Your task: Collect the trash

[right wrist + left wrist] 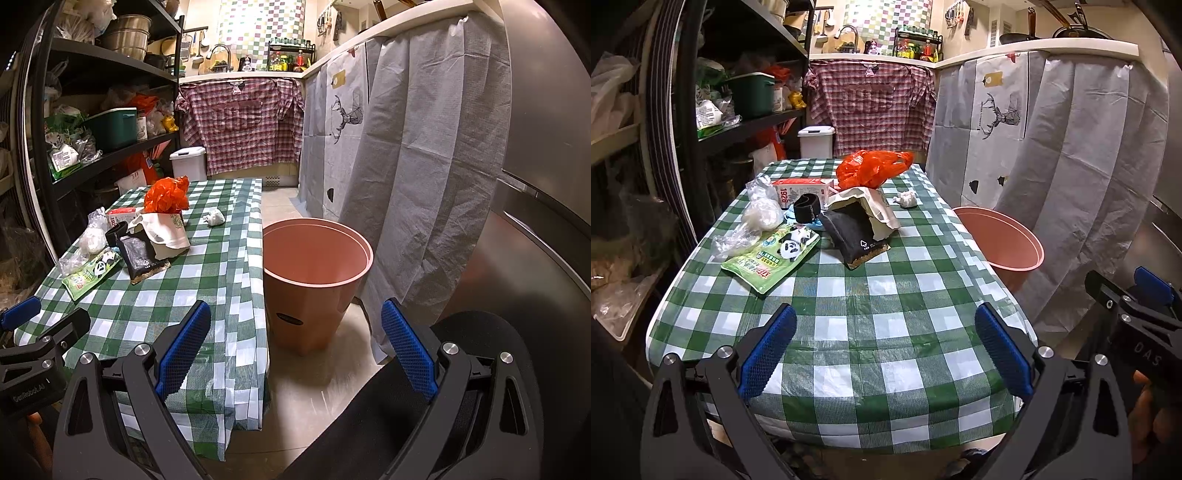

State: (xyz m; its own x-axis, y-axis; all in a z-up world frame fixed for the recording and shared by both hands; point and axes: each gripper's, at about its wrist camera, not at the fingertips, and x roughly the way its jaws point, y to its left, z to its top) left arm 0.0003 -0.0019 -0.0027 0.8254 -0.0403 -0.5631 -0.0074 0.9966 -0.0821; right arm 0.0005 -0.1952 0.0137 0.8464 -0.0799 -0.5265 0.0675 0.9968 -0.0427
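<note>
Both grippers spread wide, empty, at the table's near edge.
Risk: left gripper (885, 347) or right gripper (295, 347) grabs thin orange bag (873, 168); it slips short of the pink bin (316, 236).

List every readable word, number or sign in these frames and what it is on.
"1926": red-and-white carton.
"DAS": right gripper body.
"GenRobot.AI": left gripper body.
Recycling sign: black pouch.
Green panda pouch, bin label: print too blurred to read.
</note>
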